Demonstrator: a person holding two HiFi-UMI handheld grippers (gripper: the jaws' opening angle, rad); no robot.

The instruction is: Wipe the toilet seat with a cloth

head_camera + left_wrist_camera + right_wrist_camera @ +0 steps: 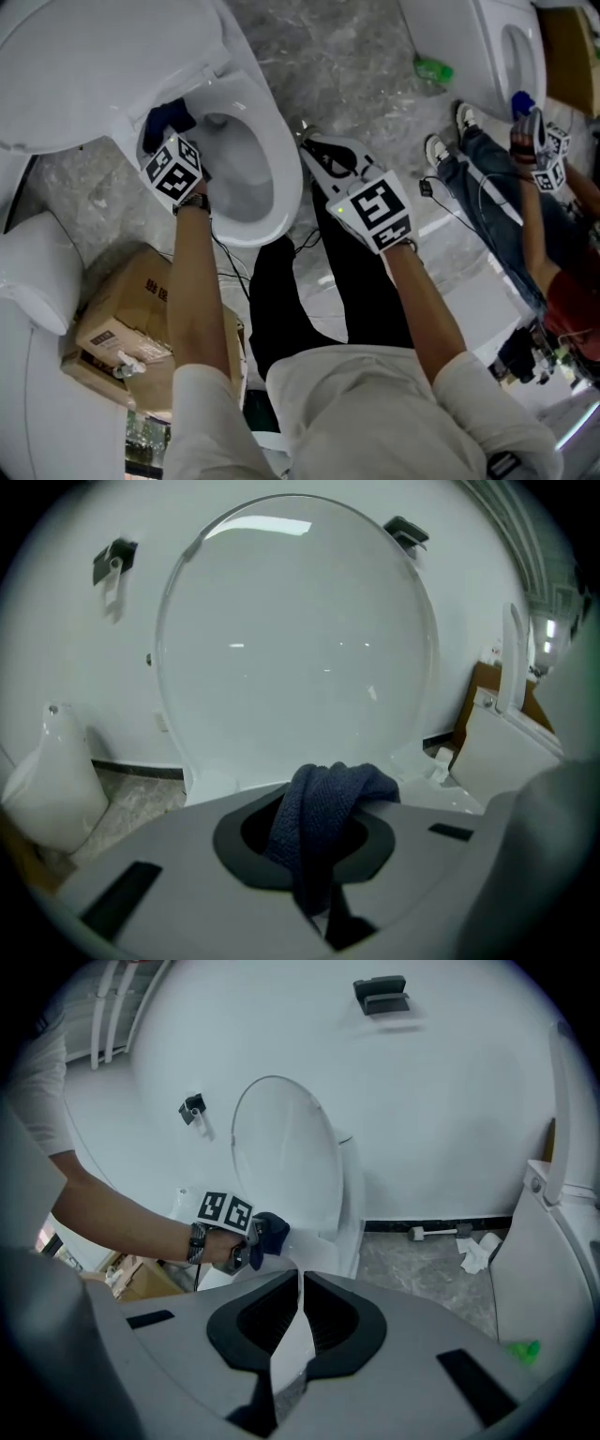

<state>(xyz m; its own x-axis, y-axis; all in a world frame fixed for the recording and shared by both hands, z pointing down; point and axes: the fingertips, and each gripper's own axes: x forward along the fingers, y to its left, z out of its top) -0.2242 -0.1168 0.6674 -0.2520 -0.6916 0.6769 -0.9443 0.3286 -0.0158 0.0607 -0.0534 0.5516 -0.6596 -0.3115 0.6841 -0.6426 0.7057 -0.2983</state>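
A white toilet stands at the upper left with its lid (84,66) raised and its seat (277,164) down around the bowl. My left gripper (165,137) is shut on a dark blue cloth (169,116) at the back left of the seat, near the hinge. In the left gripper view the cloth (323,822) hangs bunched between the jaws, and the lid (291,639) fills the background. My right gripper (307,139) hovers right of the bowl over the floor, shut and holding nothing. The right gripper view shows its jaws (300,1288) almost touching, and the cloth (269,1232) held by the left gripper.
A cardboard box (131,319) sits on the floor at lower left beside another white fixture (37,281). A second toilet (497,47) stands at upper right, where another person (525,187) holds grippers. A green object (433,68) lies on the marble floor.
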